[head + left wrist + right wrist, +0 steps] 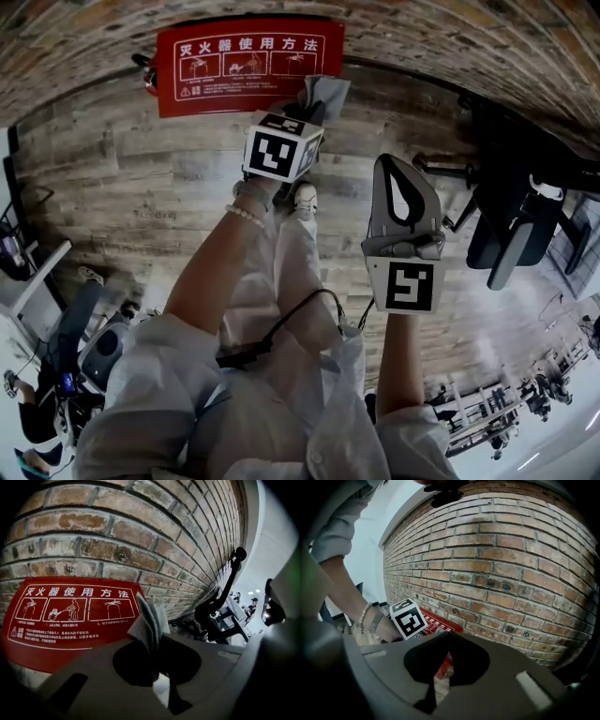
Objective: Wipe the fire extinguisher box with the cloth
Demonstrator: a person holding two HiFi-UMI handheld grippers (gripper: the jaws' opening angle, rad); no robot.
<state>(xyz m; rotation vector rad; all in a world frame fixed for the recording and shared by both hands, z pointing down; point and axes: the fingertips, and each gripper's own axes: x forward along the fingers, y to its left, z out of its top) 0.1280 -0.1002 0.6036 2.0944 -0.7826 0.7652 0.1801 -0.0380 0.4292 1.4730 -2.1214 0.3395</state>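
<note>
The red fire extinguisher box [248,67] stands against the brick wall, its white-printed instruction panel facing me, also large in the left gripper view [70,611]. My left gripper [314,108] is shut on a folded grey cloth [326,92] at the box's right edge. The cloth [147,620] sticks up from between the jaws, just right of the panel; whether it touches the box I cannot tell. My right gripper [387,164] hangs apart, lower right, shut with nothing in it. A strip of the box [438,625] shows beyond its jaws [446,637].
A black office chair [511,225] stands to the right of the box, its base close to the wall [218,609]. The brick wall [450,37] runs across the top. Below are the wood floor [141,187], the person's legs and white shoe [305,199].
</note>
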